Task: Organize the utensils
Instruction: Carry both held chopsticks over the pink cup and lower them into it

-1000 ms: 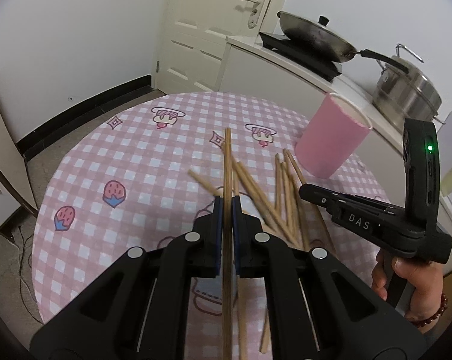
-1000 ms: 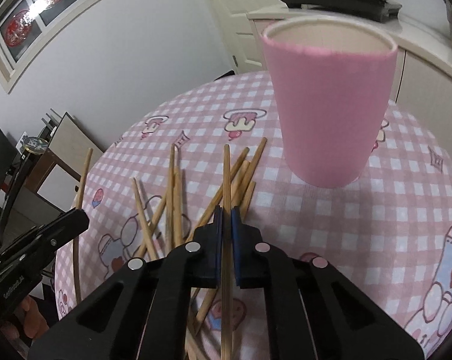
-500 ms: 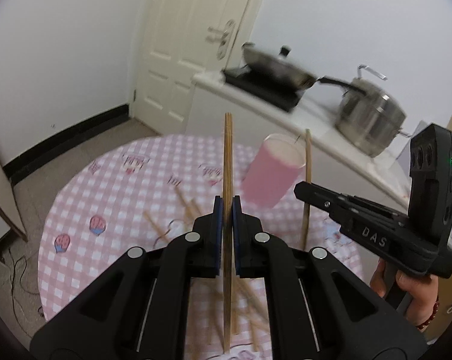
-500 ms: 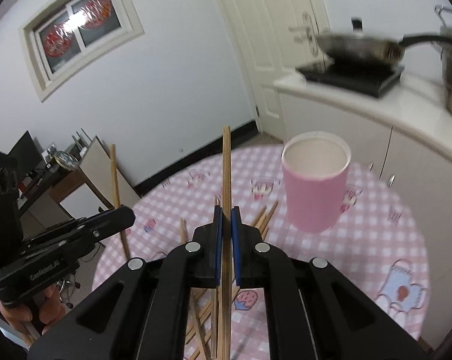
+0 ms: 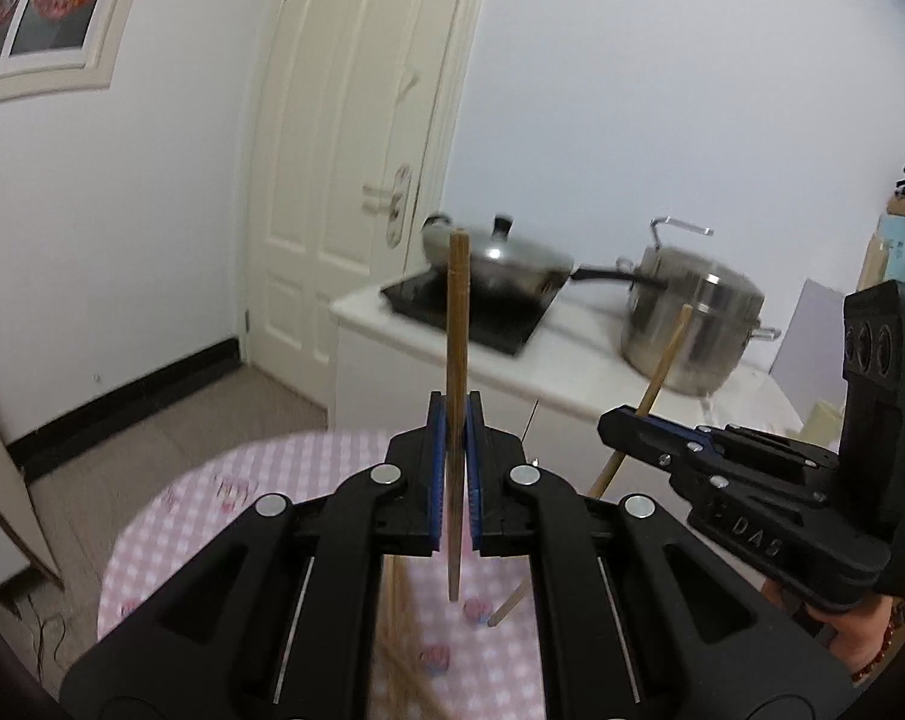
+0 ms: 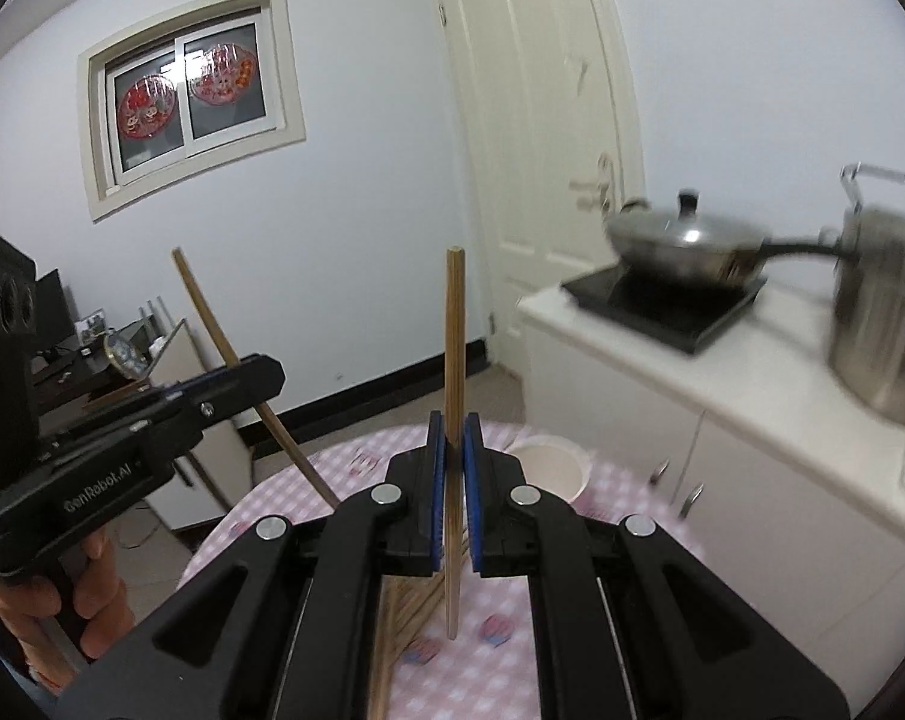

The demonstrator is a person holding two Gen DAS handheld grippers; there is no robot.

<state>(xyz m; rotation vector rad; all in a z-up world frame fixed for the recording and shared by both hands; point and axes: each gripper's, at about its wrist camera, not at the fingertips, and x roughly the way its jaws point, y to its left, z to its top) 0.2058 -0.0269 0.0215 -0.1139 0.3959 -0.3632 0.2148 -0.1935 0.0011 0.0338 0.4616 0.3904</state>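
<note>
In the left wrist view my left gripper [image 5: 454, 420] is shut on a wooden chopstick [image 5: 457, 324] that stands upright, high above the pink checked table [image 5: 242, 480]. My right gripper [image 5: 613, 425] hangs beside it, shut on a second, tilted chopstick [image 5: 665, 366]. The right wrist view shows that right gripper [image 6: 452, 427] clamping its chopstick [image 6: 454, 330] upright, with the left gripper [image 6: 267, 375] and its slanted chopstick [image 6: 212, 312] at the left. The pink cup [image 6: 551, 468] stands on the table just right of the right gripper's tips. Several loose chopsticks [image 6: 404, 606] lie below.
A white counter [image 5: 548, 372] behind the table carries a lidded wok [image 5: 500, 264] on a black hob and a steel pot [image 5: 692, 318]. A white door [image 5: 356, 180] is at the back, and a window [image 6: 194, 90] is on the left wall. A person's hand [image 6: 62, 606] holds each gripper's handle.
Both grippers have risen well above the table, each carrying one chopstick, and have tipped up toward level. The table and the pink cup have dropped low in both views.
</note>
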